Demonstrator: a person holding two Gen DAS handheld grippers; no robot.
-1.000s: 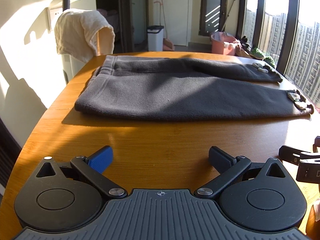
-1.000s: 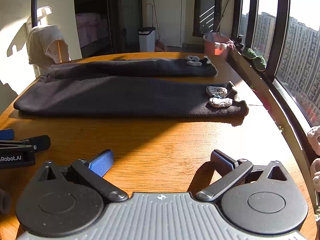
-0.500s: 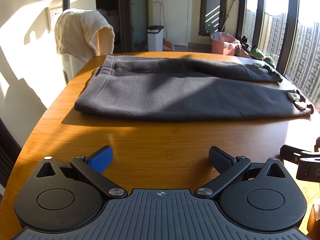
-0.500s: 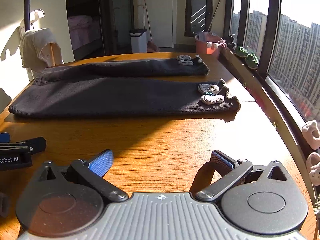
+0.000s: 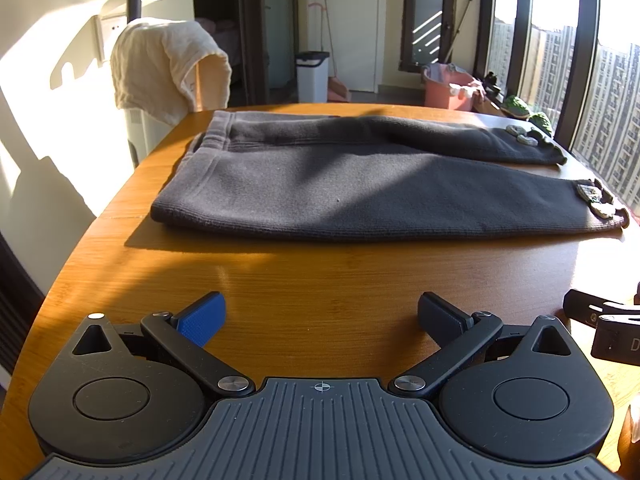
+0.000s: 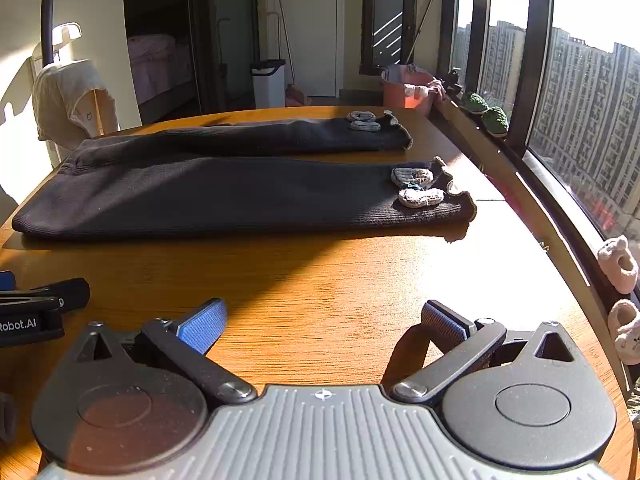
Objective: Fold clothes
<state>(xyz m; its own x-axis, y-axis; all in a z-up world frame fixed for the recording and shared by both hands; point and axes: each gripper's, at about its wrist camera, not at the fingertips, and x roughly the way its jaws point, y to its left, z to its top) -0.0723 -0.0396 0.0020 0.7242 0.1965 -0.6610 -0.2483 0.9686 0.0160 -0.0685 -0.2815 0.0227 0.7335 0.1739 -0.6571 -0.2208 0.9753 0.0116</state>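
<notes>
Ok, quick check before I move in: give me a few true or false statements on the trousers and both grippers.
1. The dark trousers lie flat on the wooden table. True.
2. The left gripper is shut on the waistband. False: it is open, over bare table.
3. The right gripper is open and holds nothing. True.
4. The trousers are already folded in half. False: both legs lie stretched out side by side.

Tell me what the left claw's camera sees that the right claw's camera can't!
Only the left wrist view shows the right claw poking in at its right edge. Only the right wrist view shows the pink fluffy slippers by the window and the pink bed through the doorway. Both show the dark pants flat on the wooden table, the cream towel and the white bin.
</notes>
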